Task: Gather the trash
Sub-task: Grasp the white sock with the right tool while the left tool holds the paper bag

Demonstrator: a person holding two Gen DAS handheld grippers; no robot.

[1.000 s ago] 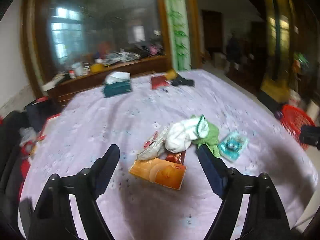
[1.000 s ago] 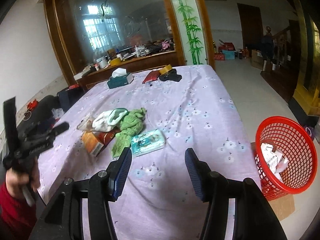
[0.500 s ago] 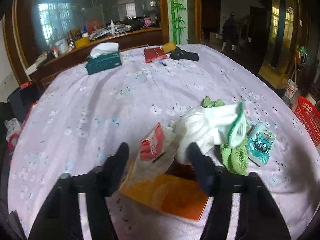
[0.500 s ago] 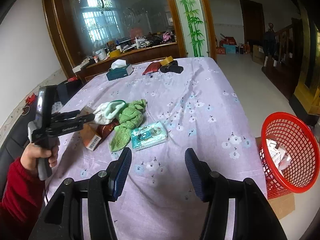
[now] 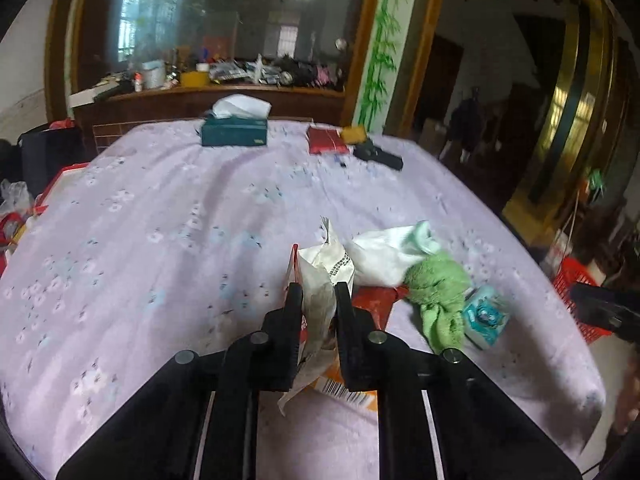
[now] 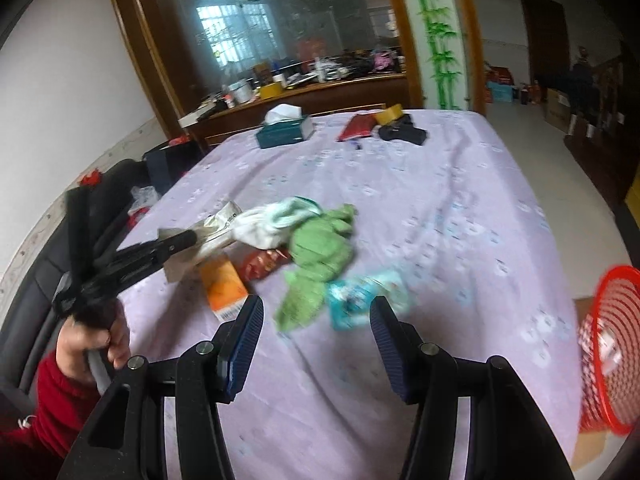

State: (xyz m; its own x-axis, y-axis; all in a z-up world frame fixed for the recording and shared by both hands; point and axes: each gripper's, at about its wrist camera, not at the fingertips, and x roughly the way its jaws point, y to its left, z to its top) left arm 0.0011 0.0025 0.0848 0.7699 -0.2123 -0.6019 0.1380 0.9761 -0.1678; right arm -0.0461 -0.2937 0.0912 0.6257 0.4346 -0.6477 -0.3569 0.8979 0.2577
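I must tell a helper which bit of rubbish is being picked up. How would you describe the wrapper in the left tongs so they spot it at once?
On the lilac flowered bedcover, find the heap of clutter at the near edge, beside the white sock and green cloth. The crumpled wrapper stands upright there, pinched in the left tongs, above a flat orange box. Unlike its neighbours, it is creased whitish foil with a red edge and black print.

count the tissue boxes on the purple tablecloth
1: a dark green tissue box with a white tissue sticking out, at the far end of the tablecloth, left of the red packet. None hidden that I can see.
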